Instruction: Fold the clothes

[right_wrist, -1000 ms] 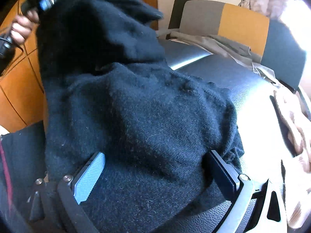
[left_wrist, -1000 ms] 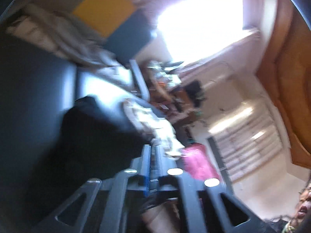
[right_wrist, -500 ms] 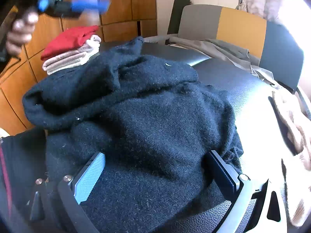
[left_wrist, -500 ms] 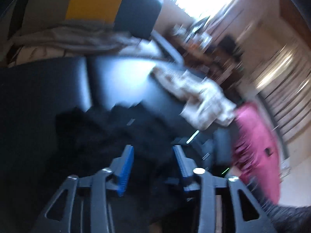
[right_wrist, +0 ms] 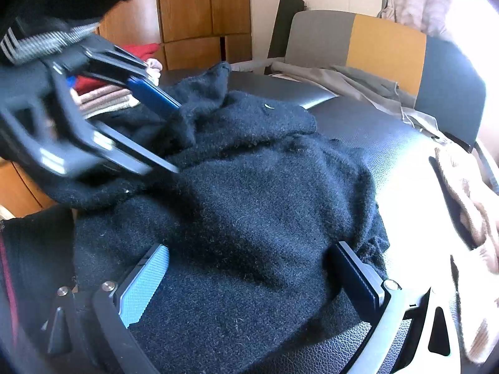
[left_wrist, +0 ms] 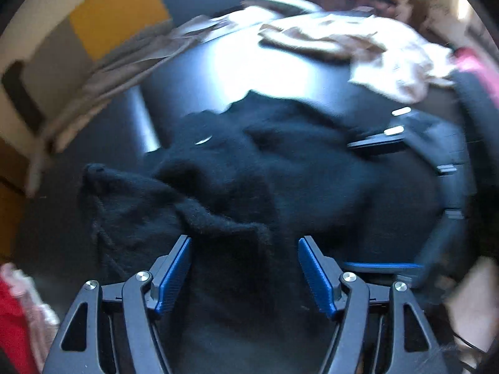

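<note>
Lying bunched in the middle of a black leather surface [right_wrist: 386,143] is one black knitted sweater [right_wrist: 249,193], rumpled into thick folds with one end pushed up into a ridge at its far side. Two grippers are at it. The right gripper [right_wrist: 252,277] sits at the sweater's near edge with its jaws spread wide and a broad swell of knit between its two fingers; whether the pads press on the cloth cannot be told from either view. The left gripper [left_wrist: 244,268] comes in over the sweater's left side; its jaws have just been opening and now stand wide apart, the two blue pads [left_wrist: 174,275] clear of the fabric, which lies below and between them, held by neither.

Left of the sweater is one stack of folded clothes [right_wrist: 106,96], a red piece on top of pale pink ones. Right of it, at the edge of the surface, lies one loose heap of beige and cream garments [left_wrist: 368,50]. Beyond the sweater one grey cloth [right_wrist: 352,84] is draped at the foot of a chair back [right_wrist: 383,46] in three colour blocks: grey, yellow and dark blue. Wooden cabinet doors [right_wrist: 199,9] stand behind the stack.
</note>
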Tool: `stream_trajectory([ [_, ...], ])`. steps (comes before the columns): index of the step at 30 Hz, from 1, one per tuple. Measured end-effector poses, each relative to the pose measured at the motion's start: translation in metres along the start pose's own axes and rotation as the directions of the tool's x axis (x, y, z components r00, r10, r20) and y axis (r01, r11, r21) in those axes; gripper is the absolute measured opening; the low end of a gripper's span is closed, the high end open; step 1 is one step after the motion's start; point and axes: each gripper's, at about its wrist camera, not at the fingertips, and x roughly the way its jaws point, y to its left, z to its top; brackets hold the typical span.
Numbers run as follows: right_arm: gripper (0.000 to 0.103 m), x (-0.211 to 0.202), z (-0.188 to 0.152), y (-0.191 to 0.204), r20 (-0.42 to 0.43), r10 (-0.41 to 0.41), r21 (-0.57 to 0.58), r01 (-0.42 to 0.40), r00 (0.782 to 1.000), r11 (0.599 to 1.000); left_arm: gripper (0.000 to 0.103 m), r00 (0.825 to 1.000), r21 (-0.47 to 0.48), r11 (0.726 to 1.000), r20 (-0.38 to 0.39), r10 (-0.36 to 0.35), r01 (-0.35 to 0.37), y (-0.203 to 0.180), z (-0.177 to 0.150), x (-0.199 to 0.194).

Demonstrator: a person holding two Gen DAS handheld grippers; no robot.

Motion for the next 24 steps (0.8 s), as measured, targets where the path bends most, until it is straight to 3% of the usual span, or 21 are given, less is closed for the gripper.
stream_trajectory([
  [3,0.103,-0.002,-0.001,0.000,0.008,0.003,0.003,-0.003,1.000,1.000,0.069,0.999,-0.050,0.998,0.028,-0.031,0.032,0.007,-0.003,0.001],
  [4,0.103,-0.002,-0.001,0.000,0.010,0.004,0.003,-0.004,1.000,1.000,0.060,0.996,-0.123,0.989,0.046,-0.077,0.082,0.020,-0.005,-0.001],
  [5,0.103,-0.002,-0.002,0.000,0.011,0.004,0.003,-0.004,1.000,1.000,0.040,0.989,-0.207,0.968,0.069,-0.127,0.139,0.035,-0.007,-0.003],
  [6,0.103,-0.002,-0.002,0.000,0.012,0.004,0.003,-0.004,1.000,1.000,0.032,0.976,-0.291,0.932,0.099,-0.196,0.217,0.053,-0.012,-0.004],
  [7,0.103,-0.003,-0.002,0.000,0.013,0.004,0.003,-0.004,1.000,1.000,0.018,0.954,-0.370,0.880,0.136,-0.268,0.300,0.072,-0.017,-0.004],
  [9,0.103,-0.003,-0.002,0.000,0.014,0.004,0.004,-0.004,1.000,1.000,0.014,0.919,-0.457,0.798,0.182,-0.348,0.393,0.099,-0.030,0.000],
  [11,0.103,-0.003,-0.002,0.001,0.013,0.004,0.003,-0.004,1.000,1.000,0.012,0.886,-0.490,0.739,0.234,-0.400,0.463,0.116,-0.043,0.001],
  [13,0.103,-0.003,-0.002,0.001,0.011,0.000,0.001,0.000,1.000,1.000,0.011,0.820,-0.511,0.642,0.334,-0.464,0.572,0.130,-0.054,-0.003],
  [14,0.103,-0.002,-0.002,0.002,0.010,-0.004,-0.002,0.004,1.000,1.000,0.011,0.780,-0.515,0.587,0.387,-0.491,0.625,0.137,-0.060,-0.006],
  [16,0.103,-0.002,-0.001,0.003,0.007,-0.012,-0.007,0.012,1.000,1.000,0.010,0.696,-0.481,0.503,0.486,-0.528,0.718,0.146,-0.065,-0.017],
  [20,0.103,-0.002,-0.001,0.005,0.003,-0.022,-0.008,0.022,1.000,1.000,0.010,0.493,-0.351,0.346,0.639,-0.591,0.870,0.155,-0.059,-0.044],
  [23,0.103,-0.002,-0.002,0.005,0.004,-0.029,0.001,0.029,1.000,1.000,0.010,0.359,-0.234,0.275,0.684,-0.636,0.933,0.150,-0.040,-0.065],
  [24,0.103,-0.002,-0.002,0.005,0.005,-0.032,0.002,0.032,0.999,0.999,0.010,0.329,-0.204,0.262,0.681,-0.654,0.943,0.146,-0.033,-0.070],
])
